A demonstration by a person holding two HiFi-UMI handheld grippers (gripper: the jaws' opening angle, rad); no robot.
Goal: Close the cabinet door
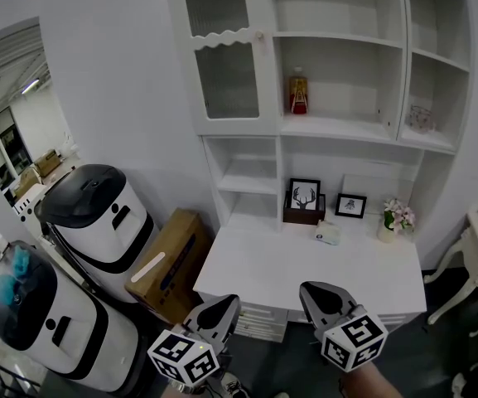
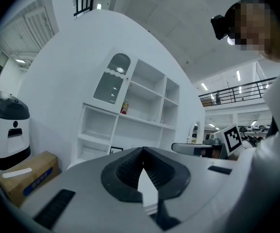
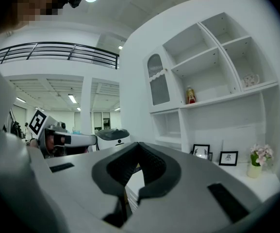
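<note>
Left hand-held gripper (image 1: 219,308): clenched, empty, low in front of the cabinet (image 1: 338,81).
Right hand-held gripper (image 1: 320,295): clenched, empty, also before the cabinet.
Cabinet door (image 1: 224,52): cabinet's upper left, looks flush.
Tabletop (image 1: 305,264): at the cabinet's base.

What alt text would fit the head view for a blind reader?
A white cabinet with open shelves and one glass-panelled door, upper left, fills the view. Below, the left gripper and right gripper point toward it, fingers together, holding nothing. Two white machines and a cardboard box stand at left.
</note>
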